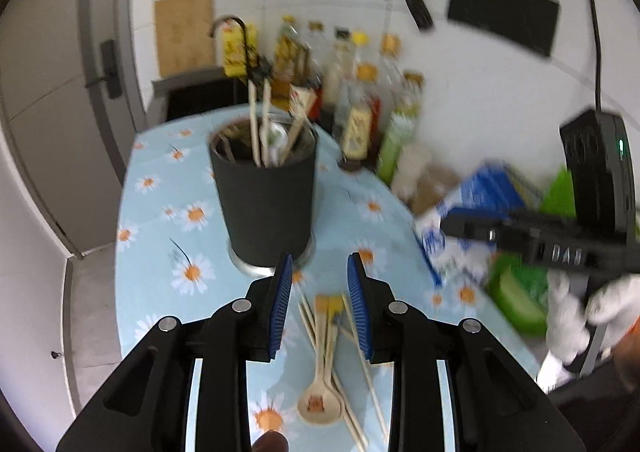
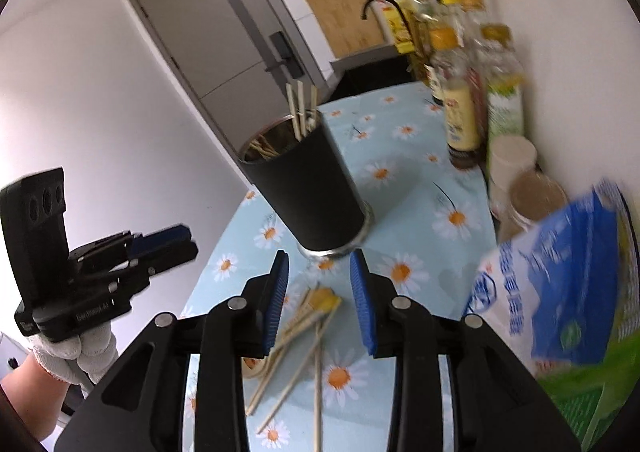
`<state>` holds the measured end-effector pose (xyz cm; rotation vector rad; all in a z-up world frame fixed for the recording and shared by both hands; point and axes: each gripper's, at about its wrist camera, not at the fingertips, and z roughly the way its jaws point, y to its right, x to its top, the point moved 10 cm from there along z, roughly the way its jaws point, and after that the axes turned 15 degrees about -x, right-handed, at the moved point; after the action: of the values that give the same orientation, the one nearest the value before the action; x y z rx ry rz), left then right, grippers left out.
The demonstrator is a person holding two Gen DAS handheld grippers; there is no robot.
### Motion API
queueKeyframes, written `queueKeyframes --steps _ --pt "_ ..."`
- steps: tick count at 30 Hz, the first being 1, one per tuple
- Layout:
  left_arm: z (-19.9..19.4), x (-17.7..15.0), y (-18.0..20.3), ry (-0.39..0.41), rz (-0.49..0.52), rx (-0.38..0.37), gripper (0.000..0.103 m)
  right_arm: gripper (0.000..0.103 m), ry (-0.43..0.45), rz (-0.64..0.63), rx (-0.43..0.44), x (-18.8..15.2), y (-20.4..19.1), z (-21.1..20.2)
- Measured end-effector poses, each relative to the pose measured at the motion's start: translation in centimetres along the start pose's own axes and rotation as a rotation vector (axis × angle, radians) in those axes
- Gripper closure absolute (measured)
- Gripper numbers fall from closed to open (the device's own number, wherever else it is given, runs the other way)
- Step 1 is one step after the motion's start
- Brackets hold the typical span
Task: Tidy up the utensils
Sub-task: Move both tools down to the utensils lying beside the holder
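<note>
Left hand-held gripper (image 1: 320, 308): my jaws stand apart with nothing between them, hovering over the loose utensils on the desk (image 1: 160, 219). Directly beneath lie wooden spoons (image 1: 320, 404), bowls toward me, and several chopsticks (image 1: 362, 348) scattered beside and partly over them.

Right hand-held gripper (image 2: 320, 300): jaws likewise apart and empty, above the same scatter of chopsticks (image 2: 298, 368) on the daisy-print cloth.

Just beyond the pile stands the black utensil holder (image 1: 266, 203), upright on a metal base; it holds chopsticks and a spoon, handles projecting above its rim.

To the right of the holder, a blue and white bag (image 2: 560, 284) lies blurred at the desk edge. Further back, a row of condiment bottles (image 1: 360, 107) stands against the wall.
</note>
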<state>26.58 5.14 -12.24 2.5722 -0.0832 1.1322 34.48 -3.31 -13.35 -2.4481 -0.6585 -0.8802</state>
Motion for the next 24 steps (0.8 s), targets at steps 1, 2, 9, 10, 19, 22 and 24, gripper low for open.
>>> queueKeyframes --steps 1,2,9,10,19,22,24 --pt "0.4 -0.5 0.1 -0.019 -0.003 -0.01 0.076 0.07 -0.011 0.007 -0.005 -0.5 0.3 0.1" --pt "0.9 -1.1 0.0 -0.042 -0.007 -0.02 0.076 0.07 -0.036 0.013 0.004 -1.2 0.4 0.4" --pt "5.5 -6.4 -1.5 -0.289 -0.132 -0.145 0.076 0.07 -0.152 0.003 0.037 -5.9 0.4 1.8" --pt "6.1 -7.1 -1.9 -0.32 -0.148 -0.152 0.076 0.07 -0.175 0.001 0.045 -6.7 0.4 2.1" --pt "9.4 -9.8 -4.1 -0.477 -0.19 -0.141 0.078 0.07 -0.228 0.009 0.077 -8.7 0.0 2.7" --pt "9.8 -10.1 -4.2 -0.508 -0.187 -0.14 0.078 0.07 -0.232 0.016 0.073 -9.1 0.3 2.6" --pt "10.0 -10.2 -4.2 -0.52 -0.193 -0.153 0.078 0.07 -0.239 0.026 0.073 -9.2 0.6 2.6"
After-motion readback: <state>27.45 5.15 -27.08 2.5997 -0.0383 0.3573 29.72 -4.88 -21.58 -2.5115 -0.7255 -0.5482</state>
